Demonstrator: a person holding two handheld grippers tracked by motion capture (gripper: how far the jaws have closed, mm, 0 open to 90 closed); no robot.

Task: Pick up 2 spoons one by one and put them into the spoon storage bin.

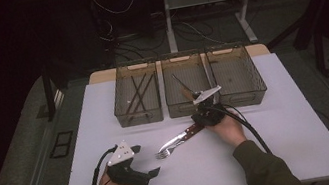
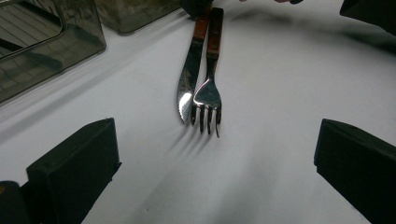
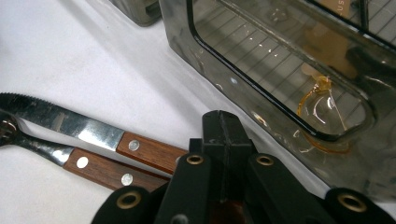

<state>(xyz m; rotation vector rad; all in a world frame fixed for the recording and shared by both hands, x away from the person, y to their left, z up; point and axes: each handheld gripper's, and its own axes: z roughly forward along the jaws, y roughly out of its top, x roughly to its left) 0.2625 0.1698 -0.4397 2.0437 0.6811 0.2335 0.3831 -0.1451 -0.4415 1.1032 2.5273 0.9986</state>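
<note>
A knife (image 1: pixel 175 142) and a fork (image 1: pixel 163 153), both with brown wooden handles, lie side by side on the white table (image 1: pixel 284 123). My right gripper (image 1: pixel 203 117) sits at their handle ends, just in front of the middle bin (image 1: pixel 190 107). In the right gripper view its jaws (image 3: pixel 224 128) are shut tight together, while the knife (image 3: pixel 70 122) and fork handle (image 3: pixel 105 170) run under them. Whether a handle is pinched is hidden. My left gripper (image 1: pixel 146 160) rests open on the table, its jaws (image 2: pixel 215 161) spread wide and pointing at the fork tines (image 2: pixel 206 95) and the knife blade (image 2: pixel 188 77).
Three smoky see-through bins stand in a row at the back: the left bin (image 1: pixel 136 97) holds thin dark sticks, the middle one holds a utensil, and the right bin (image 1: pixel 237 77) stands beside it. A cable (image 1: pixel 250 131) trails back from the right gripper.
</note>
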